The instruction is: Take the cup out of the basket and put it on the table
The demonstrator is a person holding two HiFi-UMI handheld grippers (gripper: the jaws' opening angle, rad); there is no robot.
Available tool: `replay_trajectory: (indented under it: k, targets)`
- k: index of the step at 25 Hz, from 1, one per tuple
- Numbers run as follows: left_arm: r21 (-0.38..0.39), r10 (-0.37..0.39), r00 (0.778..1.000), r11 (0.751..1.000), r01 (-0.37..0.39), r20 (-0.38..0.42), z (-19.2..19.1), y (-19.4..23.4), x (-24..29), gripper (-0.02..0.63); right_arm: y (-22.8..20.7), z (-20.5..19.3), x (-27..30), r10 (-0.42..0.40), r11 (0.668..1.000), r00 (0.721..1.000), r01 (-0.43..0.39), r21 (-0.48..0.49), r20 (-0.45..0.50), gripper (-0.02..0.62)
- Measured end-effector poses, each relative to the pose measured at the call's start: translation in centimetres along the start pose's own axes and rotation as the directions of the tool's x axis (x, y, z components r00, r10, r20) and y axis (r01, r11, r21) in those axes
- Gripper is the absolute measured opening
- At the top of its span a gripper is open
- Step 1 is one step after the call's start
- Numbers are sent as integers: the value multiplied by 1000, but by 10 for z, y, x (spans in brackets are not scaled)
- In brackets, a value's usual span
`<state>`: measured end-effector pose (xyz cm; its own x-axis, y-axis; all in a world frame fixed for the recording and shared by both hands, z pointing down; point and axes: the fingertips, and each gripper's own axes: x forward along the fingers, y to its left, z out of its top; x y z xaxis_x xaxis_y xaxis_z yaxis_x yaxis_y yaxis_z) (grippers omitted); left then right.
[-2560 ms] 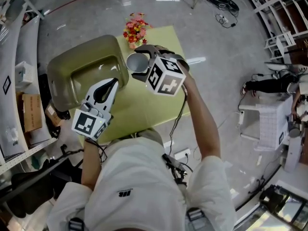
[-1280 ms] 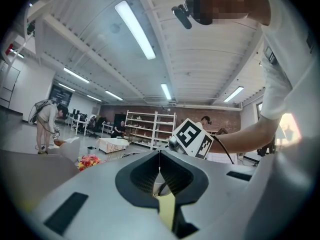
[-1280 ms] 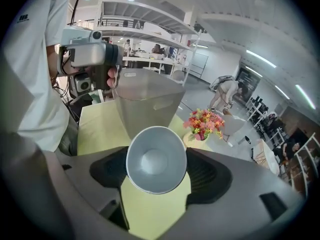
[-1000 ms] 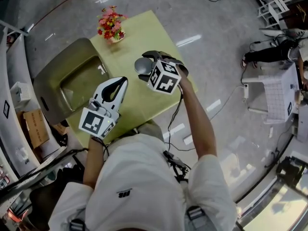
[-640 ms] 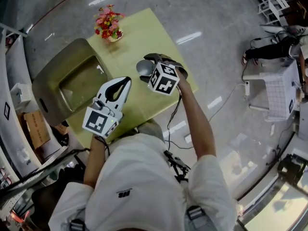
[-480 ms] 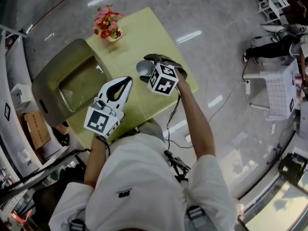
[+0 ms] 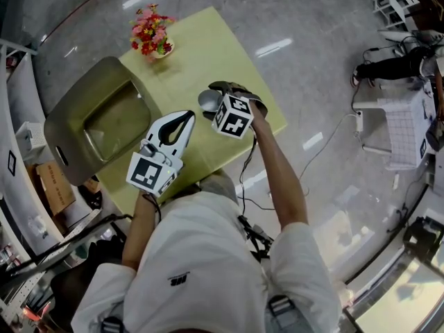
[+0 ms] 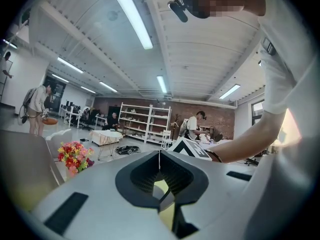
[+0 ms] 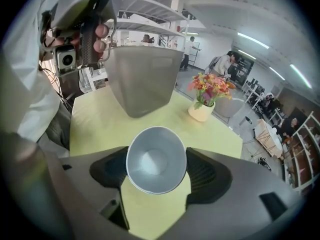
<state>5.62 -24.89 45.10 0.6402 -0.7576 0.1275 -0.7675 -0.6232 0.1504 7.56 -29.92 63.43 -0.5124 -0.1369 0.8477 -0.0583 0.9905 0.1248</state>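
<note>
Bright, even light from ceiling tube lamps (image 8: 132,16). Streaks of glare lie on the polished floor (image 7: 274,47). Shadows on the surface (image 7: 201,47) are soft and faint. All views bow heavily at the edges. Both gripper views fall to black in the corners. The cup (image 9: 156,158) is sharp, with a soft highlight inside.
</note>
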Motion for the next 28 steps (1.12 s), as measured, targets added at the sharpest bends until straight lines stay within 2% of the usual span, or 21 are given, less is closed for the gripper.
replay_trajectory:
  k: [16, 28]
  targets:
    - [-20, 1, 999, 1000, -1, -37, -24, 3, 12, 14, 3, -30, 33, -1, 1000, 999, 2, 30, -36, 350]
    - [-28, 4, 999, 1000, -6, -46, -28, 6, 13, 14, 3, -33, 46, -15, 999, 1000, 15, 36, -20, 353]
